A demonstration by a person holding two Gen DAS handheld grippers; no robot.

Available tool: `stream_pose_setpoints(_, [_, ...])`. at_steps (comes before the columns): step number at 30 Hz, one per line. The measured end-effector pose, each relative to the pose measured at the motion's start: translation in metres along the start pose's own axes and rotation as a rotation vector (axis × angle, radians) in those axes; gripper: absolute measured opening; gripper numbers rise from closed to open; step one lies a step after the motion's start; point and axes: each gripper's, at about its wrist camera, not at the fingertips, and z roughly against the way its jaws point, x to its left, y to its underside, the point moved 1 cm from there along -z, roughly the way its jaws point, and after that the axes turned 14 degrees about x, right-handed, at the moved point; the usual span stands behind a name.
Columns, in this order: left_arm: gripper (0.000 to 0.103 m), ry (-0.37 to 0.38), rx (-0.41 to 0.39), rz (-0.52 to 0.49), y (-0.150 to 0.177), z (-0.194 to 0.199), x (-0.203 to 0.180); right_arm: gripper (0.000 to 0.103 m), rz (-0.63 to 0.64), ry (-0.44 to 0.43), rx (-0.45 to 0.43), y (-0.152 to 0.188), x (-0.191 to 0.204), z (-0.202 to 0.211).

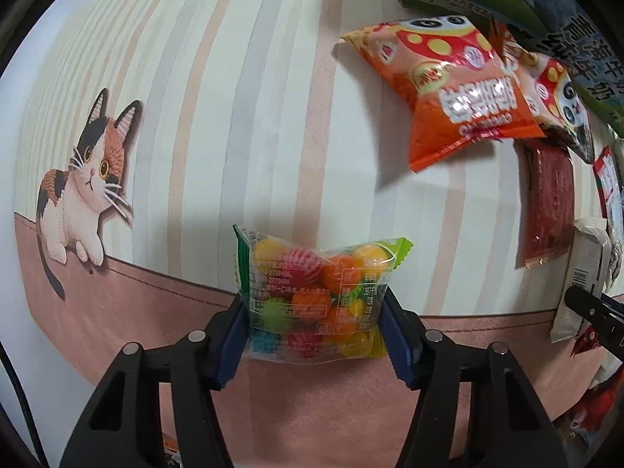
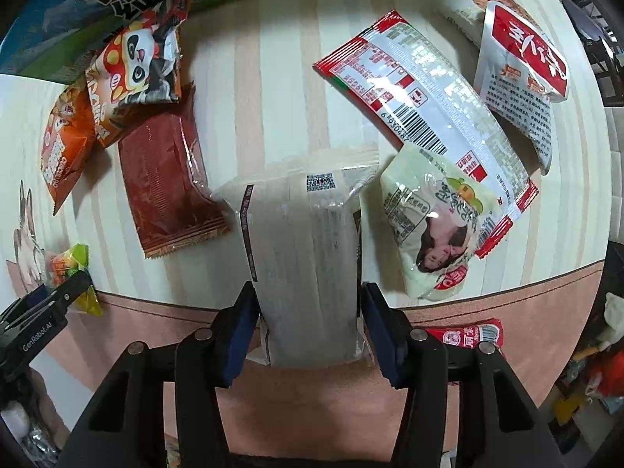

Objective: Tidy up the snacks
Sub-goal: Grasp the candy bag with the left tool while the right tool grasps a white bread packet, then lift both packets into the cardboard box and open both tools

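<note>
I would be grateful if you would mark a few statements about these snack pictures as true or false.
1. The left gripper holds a clear packet of coloured candy balls. True.
2. The right gripper holds the dark red packet. False: it holds a pale grey packet; the red one lies beside it on the tablecloth.
3. A cat is printed on the tablecloth. True.
4. The two orange panda packets lie far apart. False: they overlap.
</note>
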Motion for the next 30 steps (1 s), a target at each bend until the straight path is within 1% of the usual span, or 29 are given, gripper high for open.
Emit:
stream_pose_setpoints(4, [0.058, 0.008, -0.008, -0.018, 0.012, 0.007, -0.015, 0.056, 0.019, -0.016, -0.01, 0.013, 0.004, 0.008])
stream_pose_setpoints(5, [0.058, 0.013, -0.012, -0.024, 0.016, 0.01, -0.019, 0.05, 0.028, -0.024, -0.012, 0.017, 0.006, 0.01])
stream_pose_setpoints(13, [0.058, 0.043, -0.052, -0.091, 0.038, 0.042, -0.056, 0.049, 0.07, -0.04, -0.039, 0.042, 0.013, 0.024])
stream_pose_setpoints(17, [0.058, 0.058, -0.081, -0.127, 0.044, 0.064, -0.077, 0.049, 0.081, -0.074, -0.069, 0.057, 0.01, 0.043])
stream_pose_setpoints(21, [0.058, 0.101, -0.117, -0.154, 0.05, 0.095, -0.091, 0.049, 0.099, -0.128, -0.112, 0.075, 0.003, 0.073])
stream_pose_setpoints(24, [0.058, 0.136, -0.154, -0.163, 0.045, 0.128, -0.098, 0.049, 0.107, -0.178, -0.153, 0.084, -0.006, 0.101])
stream_pose_setpoints(27, [0.058, 0.177, -0.191, -0.172, 0.033, 0.157, -0.09, 0.049, 0.104, -0.228, -0.201, 0.084, -0.016, 0.138])
stream_pose_setpoints(28, [0.058, 0.194, -0.209, -0.177, 0.029, 0.173, -0.092, 0.048, 0.103, -0.241, -0.22, 0.082, -0.017, 0.154])
stream_pose_setpoints(30, [0.058, 0.216, -0.238, -0.186, 0.018, 0.193, -0.088, 0.049, 0.098, -0.27, -0.259, 0.074, -0.022, 0.181])
